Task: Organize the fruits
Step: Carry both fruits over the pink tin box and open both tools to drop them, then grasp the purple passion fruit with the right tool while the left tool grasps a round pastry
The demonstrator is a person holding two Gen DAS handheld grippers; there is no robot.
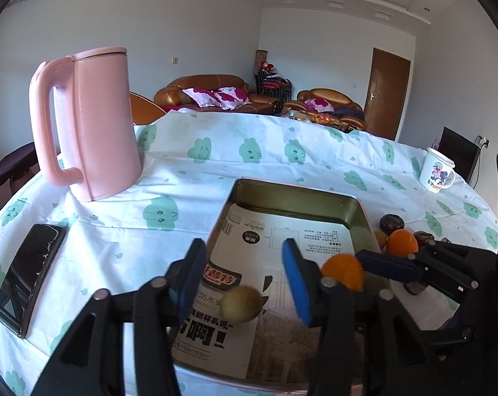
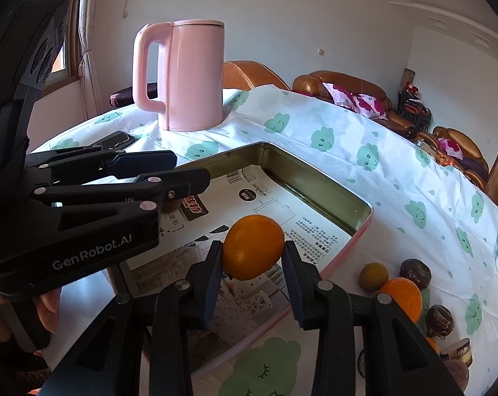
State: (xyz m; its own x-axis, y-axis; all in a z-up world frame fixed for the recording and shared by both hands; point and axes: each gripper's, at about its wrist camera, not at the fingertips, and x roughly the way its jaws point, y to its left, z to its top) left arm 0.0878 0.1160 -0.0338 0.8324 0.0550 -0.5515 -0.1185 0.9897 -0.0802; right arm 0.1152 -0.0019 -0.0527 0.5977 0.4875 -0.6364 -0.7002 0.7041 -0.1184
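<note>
Orange fruit (image 2: 253, 247) sits between the right tongs (image 2: 253, 265), barely pinched, over the tin tray (image 2: 361, 204); left tongs (image 1: 240, 275) spread above a greenish fruit (image 1: 241, 303). Risk: the orange slips and rolls.

A table (image 1: 235, 165) draped in a white cloth printed with green clouds carries a pink kettle (image 1: 87, 125) at ten o'clock from its middle, standing upright, and a dark phone (image 1: 31, 277) lying flat at eight o'clock. An open metal tin (image 1: 301, 198), lined with a printed sheet, rests near the middle, with a white cartoon mug (image 1: 435, 171) well apart at two o'clock. Just beside the tin's right wall, at four o'clock, lies a loose cluster of fruit (image 2: 404, 290): an orange one, a greenish one and several dark brown ones.
</note>
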